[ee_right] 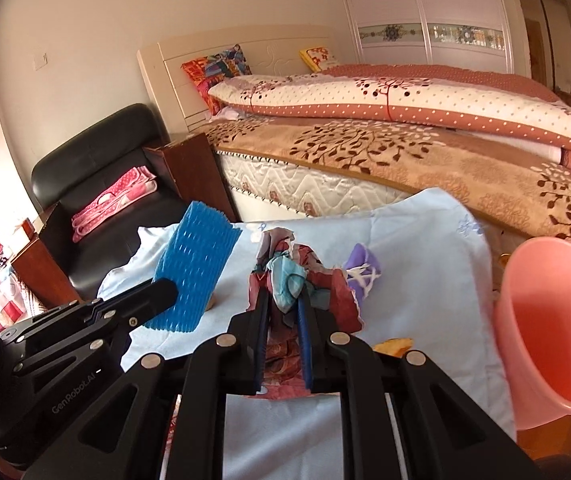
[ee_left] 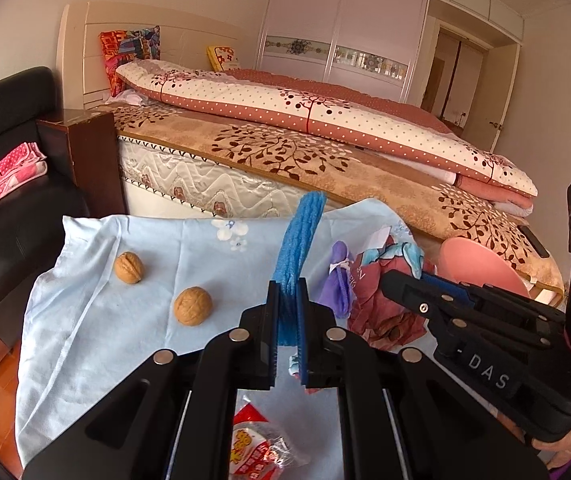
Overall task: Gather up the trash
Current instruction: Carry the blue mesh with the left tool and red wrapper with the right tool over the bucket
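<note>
Currently your left gripper (ee_left: 287, 312) is clamped on the blue foam fruit net (ee_left: 300, 240), holding it upright and clear of the pale blue cloth (ee_left: 85, 280) that covers the desk. Your right gripper (ee_right: 283, 300) is closed on a crumpled printed wrapper (ee_right: 285, 276), raised off the cloth. Both pieces appear lifted so they can be carried to the pink bin (ee_right: 553, 312), which stands at the desk's right edge, near the right gripper, its mouth tilted toward the camera.

Remaining on the cloth: two walnuts (ee_left: 192, 306), a purple scrap (ee_left: 339, 276) just beside the wrapper, a red-and-white snack packet (ee_left: 261, 448) and an orange fragment (ee_right: 392, 346).

Limits of inspection: the gripper's body partly covers the snack packet; the bin's base is cut off; the wrapper's print is unreadable; whether the walnuts count as trash cannot be determined.
</note>
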`<action>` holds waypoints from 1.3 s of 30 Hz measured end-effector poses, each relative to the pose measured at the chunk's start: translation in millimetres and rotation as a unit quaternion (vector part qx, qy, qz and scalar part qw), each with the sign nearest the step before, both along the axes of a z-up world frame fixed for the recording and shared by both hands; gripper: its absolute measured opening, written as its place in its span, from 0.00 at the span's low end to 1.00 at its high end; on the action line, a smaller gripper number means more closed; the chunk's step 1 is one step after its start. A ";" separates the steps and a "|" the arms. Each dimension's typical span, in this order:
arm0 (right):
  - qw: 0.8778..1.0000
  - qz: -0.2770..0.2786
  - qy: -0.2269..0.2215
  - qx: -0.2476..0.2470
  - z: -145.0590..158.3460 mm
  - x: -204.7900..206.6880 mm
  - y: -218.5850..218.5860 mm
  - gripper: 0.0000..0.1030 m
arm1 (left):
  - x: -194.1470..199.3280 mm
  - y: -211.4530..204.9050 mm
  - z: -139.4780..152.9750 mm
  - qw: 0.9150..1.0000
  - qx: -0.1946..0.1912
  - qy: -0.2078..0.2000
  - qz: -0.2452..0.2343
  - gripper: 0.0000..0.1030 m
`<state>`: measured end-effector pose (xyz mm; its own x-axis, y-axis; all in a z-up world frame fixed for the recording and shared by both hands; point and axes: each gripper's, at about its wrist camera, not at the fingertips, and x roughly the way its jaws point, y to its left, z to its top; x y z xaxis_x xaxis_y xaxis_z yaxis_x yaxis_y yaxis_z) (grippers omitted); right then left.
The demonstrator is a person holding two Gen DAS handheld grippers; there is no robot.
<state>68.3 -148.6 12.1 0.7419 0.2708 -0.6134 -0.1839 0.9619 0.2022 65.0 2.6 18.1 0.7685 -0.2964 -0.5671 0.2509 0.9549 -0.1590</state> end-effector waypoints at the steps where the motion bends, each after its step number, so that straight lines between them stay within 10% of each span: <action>1: 1.000 -0.002 -0.003 -0.001 1.4 -1.9 -3.0 0.12 | 0.0 -5.2 2.7 1.000 0.002 -0.005 -0.001 0.07; 39: 0.986 -0.155 -0.055 -0.021 16.4 -46.1 -140.9 0.13 | 6.0 -149.3 18.9 0.998 0.023 -0.039 -0.046 0.07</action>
<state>22.2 -289.5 28.5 0.8475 -0.0033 -0.5308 0.1022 0.9823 0.1571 71.0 -146.8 37.0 0.7814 -0.3427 -0.5215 0.3482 0.9329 -0.0914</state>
